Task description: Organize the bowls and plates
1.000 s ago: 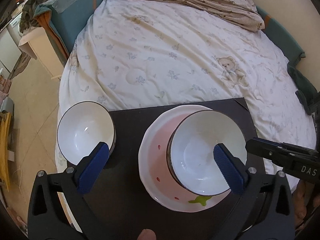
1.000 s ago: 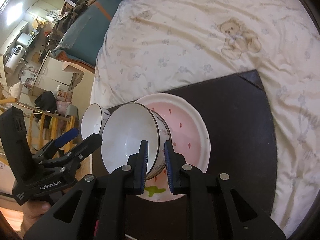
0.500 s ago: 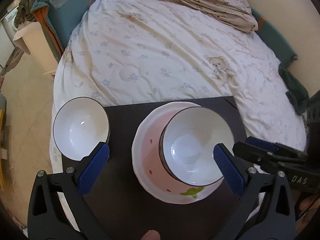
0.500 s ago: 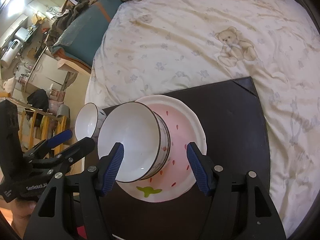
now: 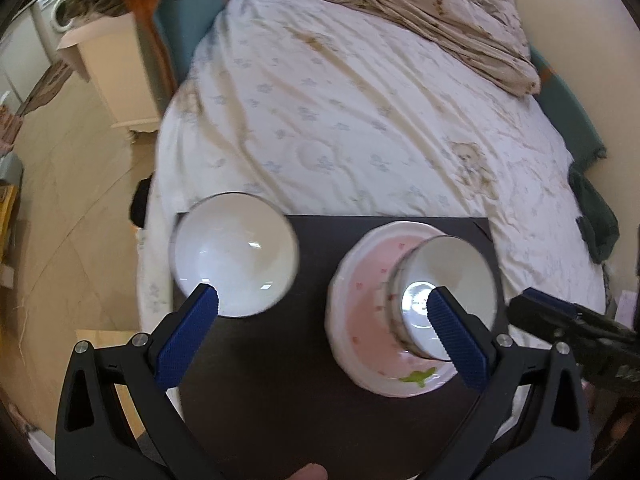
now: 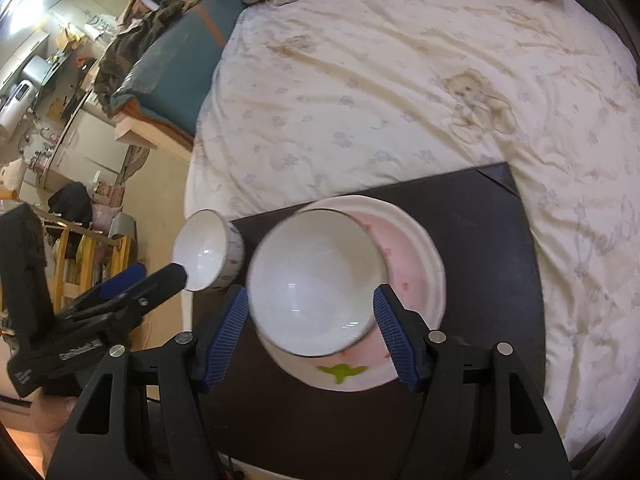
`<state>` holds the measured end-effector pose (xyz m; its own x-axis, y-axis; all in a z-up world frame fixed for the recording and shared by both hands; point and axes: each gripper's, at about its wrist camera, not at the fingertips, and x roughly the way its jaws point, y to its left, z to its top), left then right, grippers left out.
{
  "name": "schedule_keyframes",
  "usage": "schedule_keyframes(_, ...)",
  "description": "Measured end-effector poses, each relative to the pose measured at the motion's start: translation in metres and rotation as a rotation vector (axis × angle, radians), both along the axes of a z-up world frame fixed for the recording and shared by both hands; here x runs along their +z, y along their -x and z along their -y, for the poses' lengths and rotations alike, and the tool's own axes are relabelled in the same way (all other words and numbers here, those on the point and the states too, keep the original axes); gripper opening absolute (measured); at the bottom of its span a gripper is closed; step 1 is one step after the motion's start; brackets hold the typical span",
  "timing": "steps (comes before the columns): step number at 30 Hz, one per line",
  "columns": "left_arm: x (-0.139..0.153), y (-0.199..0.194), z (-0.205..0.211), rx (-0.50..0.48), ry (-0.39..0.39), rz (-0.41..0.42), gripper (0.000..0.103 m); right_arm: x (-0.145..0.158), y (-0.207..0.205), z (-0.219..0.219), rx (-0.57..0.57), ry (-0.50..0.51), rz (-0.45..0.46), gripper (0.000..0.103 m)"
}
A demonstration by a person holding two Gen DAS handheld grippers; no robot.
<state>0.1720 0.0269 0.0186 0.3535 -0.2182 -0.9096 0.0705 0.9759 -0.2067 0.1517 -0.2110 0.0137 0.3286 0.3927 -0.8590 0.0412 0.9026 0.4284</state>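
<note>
a dark board point(image 5: 304, 364) lies on the near part of a bed covered by a pale floral quilt point(image 5: 360, 120), and it carries 2 white bowls and 1 plate. the pink plate point(image 6: 416, 272), white-rimmed with small red marks and a green leaf shape at its near edge, sits on the right half of the board; a white bowl with a dark rim point(image 6: 316, 280) stands on it, toward its left side. the second white bowl point(image 5: 234, 254) sits alone at the far left corner of the board, well apart from the plate, its left rim reaching past the board's edge. the left gripper point(image 5: 324, 336) hovers near the front of the board with its blue pads point(image 5: 188, 336) spread wide, holding nothing; the left pad lies in front of the lone bowl's near rim and the right pad in front of the bowl on the plate. the right gripper point(image 6: 312, 332) is also spread, its 2 blue pads on either side of the plated bowl's near half, close to the rim; contact cannot be told. a crumpled beige blanket point(image 5: 420, 12) lies at the far end of the bed, and a pale cabinet point(image 5: 116, 68) stands on the floor to the left.
</note>
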Motion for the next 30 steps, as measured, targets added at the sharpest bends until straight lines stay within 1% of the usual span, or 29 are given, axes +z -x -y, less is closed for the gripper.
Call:
schedule_keyframes(4,0.000,-0.002,-0.029,0.038,-0.048,0.010,0.103,0.011,-0.009,-0.026,0.021,-0.009,-0.001,0.068)
schedule_keyframes(8,-0.006,-0.009,-0.060,0.096,-0.103,0.005,0.103,0.013,-0.021,-0.054,0.044,-0.008,-0.012,0.068)
schedule_keyframes(10,-0.012,-0.014,-0.077,0.129,-0.103,-0.014,0.103,0.008,-0.028,-0.068,0.043,-0.016,-0.040,0.068)
schedule_keyframes(13,-0.022,-0.019,-0.098,0.175,-0.072,-0.046,0.100,-0.005,-0.038,-0.087,0.043,-0.030,-0.087,0.068)
schedule_keyframes(16,-0.038,-0.027,-0.112,0.206,-0.022,-0.089,0.090,-0.022,-0.049,-0.108,0.052,-0.068,-0.151,0.068)
schedule_keyframes(18,-0.051,-0.033,-0.114,0.208,0.011,-0.129,0.072,-0.032,-0.055,-0.119,0.045,-0.077,-0.178,0.068)
schedule_keyframes(19,-0.057,-0.036,-0.116,0.211,0.033,-0.150,0.067,-0.038,-0.058,-0.126,0.041,-0.070,-0.186,0.068)
schedule_keyframes(20,-0.064,-0.039,-0.116,0.207,0.067,-0.174,0.058,-0.041,-0.061,-0.131,0.039,-0.063,-0.189,0.067)
schedule_keyframes(21,-0.070,-0.042,-0.115,0.189,0.099,-0.200,0.049,-0.046,-0.065,-0.136,0.035,-0.048,-0.189,0.062)
schedule_keyframes(22,-0.074,-0.044,-0.113,0.179,0.105,-0.215,0.045,-0.049,-0.067,-0.139,0.028,-0.034,-0.190,0.050)
schedule_keyframes(23,-0.076,-0.046,-0.112,0.175,0.094,-0.216,0.040,-0.053,-0.069,-0.141,0.018,-0.016,-0.194,0.043)
schedule_keyframes(24,-0.076,-0.048,-0.110,0.166,0.079,-0.209,0.039,-0.057,-0.070,-0.141,0.010,-0.015,-0.202,0.037)
schedule_keyframes(26,-0.077,-0.052,-0.106,0.151,0.071,-0.206,0.037,-0.067,-0.074,-0.145,0.007,-0.026,-0.227,0.033)
schedule_keyframes(27,-0.077,-0.054,-0.105,0.147,0.071,-0.208,0.032,-0.071,-0.076,-0.148,0.007,-0.016,-0.233,0.031)
schedule_keyframes(29,-0.080,-0.057,-0.101,0.140,0.074,-0.219,0.025,-0.078,-0.079,-0.152,0.008,-0.011,-0.236,0.027)
schedule_keyframes(30,-0.082,-0.058,-0.099,0.135,0.071,-0.225,0.024,-0.081,-0.080,-0.154,0.008,-0.015,-0.240,0.025)
